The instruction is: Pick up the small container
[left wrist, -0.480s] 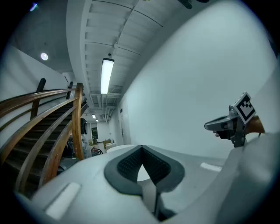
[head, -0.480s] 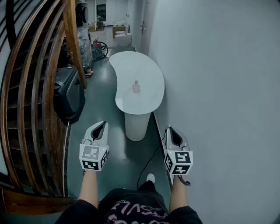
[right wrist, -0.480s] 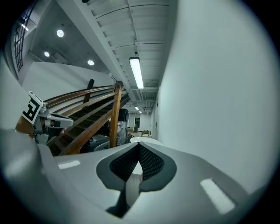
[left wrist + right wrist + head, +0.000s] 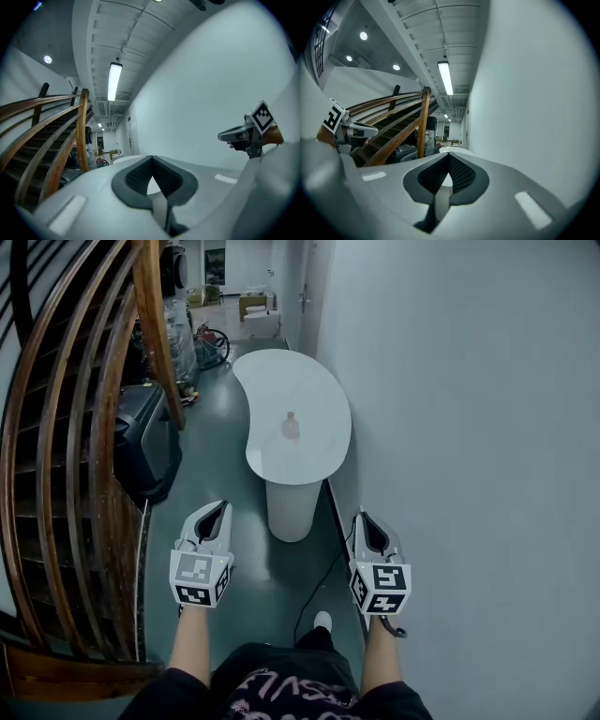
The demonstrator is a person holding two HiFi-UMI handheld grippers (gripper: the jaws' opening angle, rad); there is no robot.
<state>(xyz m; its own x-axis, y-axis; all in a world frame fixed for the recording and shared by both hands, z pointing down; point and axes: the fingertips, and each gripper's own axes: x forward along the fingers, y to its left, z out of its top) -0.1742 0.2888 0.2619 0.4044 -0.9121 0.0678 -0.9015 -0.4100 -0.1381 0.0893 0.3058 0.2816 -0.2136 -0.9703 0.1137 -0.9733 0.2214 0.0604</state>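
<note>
- Person stands in a narrow corridor, one gripper in each hand, both held low in front of the body and pointing ahead.
- Left gripper [image 4: 222, 506]: jaws clenched, tips meeting, nothing held between them. Its own view shows only a small gap behind the tips, with pale desk surface visible through it.
- Right gripper [image 4: 362, 517]: jaws likewise closed tip to tip, nothing gripped.
- Small container [image 4: 291, 426]: pinkish, upright, standing alone on the white kidney-shaped desk [image 4: 281, 381], towards the near end of the top.
- Container is well ahead of both grippers, and neither touches it or the desk.
- The desk rests on a white ribbed pedestal [image 4: 292, 510] and sits close against the pale wall [image 4: 469, 427] on the right.
- Wooden stair railing [image 4: 150, 324] curves along the left side.
- A black bulky object [image 4: 145, 439] sits at the foot of the railing, kind not clear.
- A dark cable [image 4: 323, 579] trails across the green floor [image 4: 214, 442] near the pedestal.
- One white shoe [image 4: 322, 621] shows between the forearms.
</note>
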